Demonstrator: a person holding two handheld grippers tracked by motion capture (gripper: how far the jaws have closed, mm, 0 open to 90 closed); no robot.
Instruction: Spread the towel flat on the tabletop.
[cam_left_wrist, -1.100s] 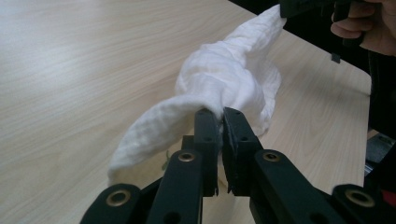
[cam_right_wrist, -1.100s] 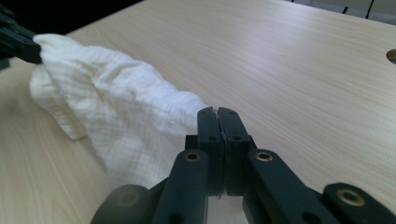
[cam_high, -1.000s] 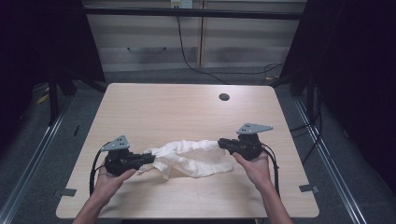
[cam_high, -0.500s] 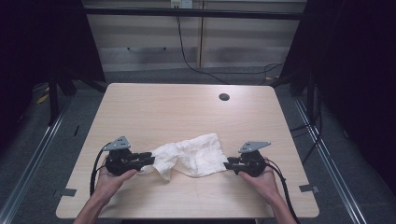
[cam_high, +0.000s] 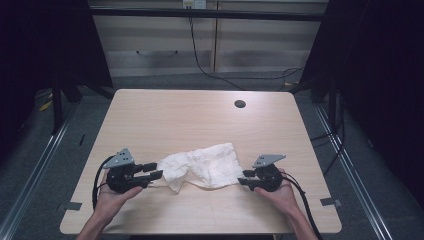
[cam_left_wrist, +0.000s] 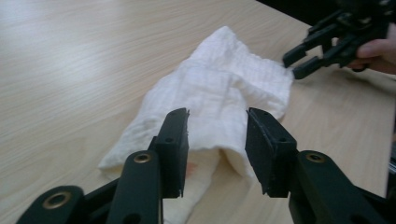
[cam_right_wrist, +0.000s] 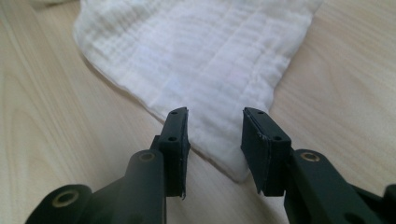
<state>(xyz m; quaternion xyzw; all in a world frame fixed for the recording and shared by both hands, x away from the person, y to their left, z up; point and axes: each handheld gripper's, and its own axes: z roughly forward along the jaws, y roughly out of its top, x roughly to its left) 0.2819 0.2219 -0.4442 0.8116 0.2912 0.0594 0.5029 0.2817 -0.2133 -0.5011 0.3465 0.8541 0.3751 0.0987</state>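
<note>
The white cloth (cam_high: 202, 167) lies crumpled flat on the wooden desk (cam_high: 200, 120), in the lower middle of the high view. At its left end, lower left of the frame, the left gripper (cam_high: 154, 171) has just been opening, its fingers (cam_left_wrist: 173, 144) parted over a fold without pressing it. At lower right, the right gripper (cam_high: 243, 177) has likewise just been opening, astride the cloth's corner, loose. A small dark hole (cam_high: 240, 104) sits upper right.

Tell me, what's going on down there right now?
Left gripper and right gripper: jaws just opened, nothing clamped. Crumpled white cloth lies released on the wooden table. Nothing in the way.
</note>
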